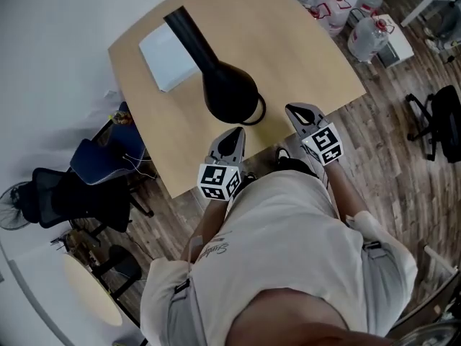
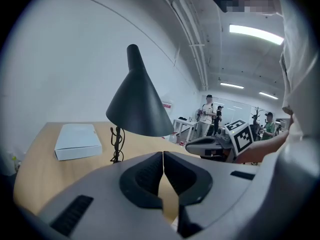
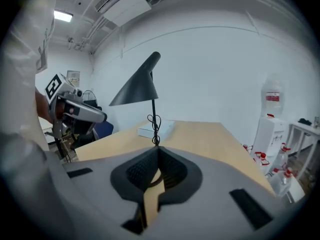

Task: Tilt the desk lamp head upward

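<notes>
A black desk lamp stands on the light wooden table (image 1: 302,42); its cone head (image 1: 229,92) points down over the round base. In the left gripper view the lamp shade (image 2: 137,104) rises just beyond the jaws, with the cord wound round the stem (image 2: 117,145). The lamp head (image 3: 137,86) shows further off in the right gripper view, on a thin stem (image 3: 153,119). My left gripper (image 1: 232,141) is at the table's near edge, short of the lamp, shut and empty. My right gripper (image 1: 302,114) hovers right of the lamp base, also shut and empty.
A white box (image 1: 167,56) lies on the table behind the lamp. Several water bottles (image 1: 367,31) stand on the floor at the far right. Dark chairs (image 1: 79,186) crowd the table's left side, and a black office chair (image 1: 439,121) stands to the right.
</notes>
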Demonstrator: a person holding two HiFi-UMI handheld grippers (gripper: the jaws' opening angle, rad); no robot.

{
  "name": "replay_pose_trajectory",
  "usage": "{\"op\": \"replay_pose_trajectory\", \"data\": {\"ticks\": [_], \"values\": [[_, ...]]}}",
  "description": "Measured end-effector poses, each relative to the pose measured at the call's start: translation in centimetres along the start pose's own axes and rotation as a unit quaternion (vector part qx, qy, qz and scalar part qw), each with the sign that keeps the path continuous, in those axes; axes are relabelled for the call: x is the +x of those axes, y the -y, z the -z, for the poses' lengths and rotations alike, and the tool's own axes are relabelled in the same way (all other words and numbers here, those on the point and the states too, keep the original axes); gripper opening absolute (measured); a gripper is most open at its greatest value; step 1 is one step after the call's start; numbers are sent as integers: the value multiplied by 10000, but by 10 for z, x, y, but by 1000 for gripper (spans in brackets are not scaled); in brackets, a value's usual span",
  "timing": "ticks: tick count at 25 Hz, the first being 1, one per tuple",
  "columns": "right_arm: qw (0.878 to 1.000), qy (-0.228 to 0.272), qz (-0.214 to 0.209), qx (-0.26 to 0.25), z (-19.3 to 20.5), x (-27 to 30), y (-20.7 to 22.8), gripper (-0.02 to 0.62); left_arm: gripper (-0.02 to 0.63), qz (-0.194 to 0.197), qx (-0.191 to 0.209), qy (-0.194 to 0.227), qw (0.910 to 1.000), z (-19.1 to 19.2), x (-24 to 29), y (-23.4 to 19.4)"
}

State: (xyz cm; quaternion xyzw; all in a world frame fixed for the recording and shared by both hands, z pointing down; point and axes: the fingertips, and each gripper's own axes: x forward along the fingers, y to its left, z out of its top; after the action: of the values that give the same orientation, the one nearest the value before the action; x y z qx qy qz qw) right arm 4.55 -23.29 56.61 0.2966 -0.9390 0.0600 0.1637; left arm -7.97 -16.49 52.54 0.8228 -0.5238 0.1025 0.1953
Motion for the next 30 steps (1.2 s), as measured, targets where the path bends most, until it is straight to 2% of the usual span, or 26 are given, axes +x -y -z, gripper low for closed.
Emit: {"op": "replay_pose_trajectory", "data": {"ticks": [5, 9, 16, 24, 30], "values": [[9982, -292, -521, -103, 24, 30, 15, -5, 17, -505, -129, 223, 9984, -13, 15, -9], [9938, -536, -960, -168, 47, 55, 11, -5, 17, -830, -229, 318, 9958, -12, 16, -12], [9766, -1241, -1723, -344, 97, 101, -11, -5, 17, -1147, -364, 490, 9915, -18, 17, -17], [9629, -1692, -2042, -499, 124, 132, -25, -5, 17, -1193, -357, 626, 9902, -22, 18, -18], [9462, -2287, -2209, -598, 148, 142, -36, -5, 17, -1107, -286, 664, 9912, -25, 18, -15]]}}
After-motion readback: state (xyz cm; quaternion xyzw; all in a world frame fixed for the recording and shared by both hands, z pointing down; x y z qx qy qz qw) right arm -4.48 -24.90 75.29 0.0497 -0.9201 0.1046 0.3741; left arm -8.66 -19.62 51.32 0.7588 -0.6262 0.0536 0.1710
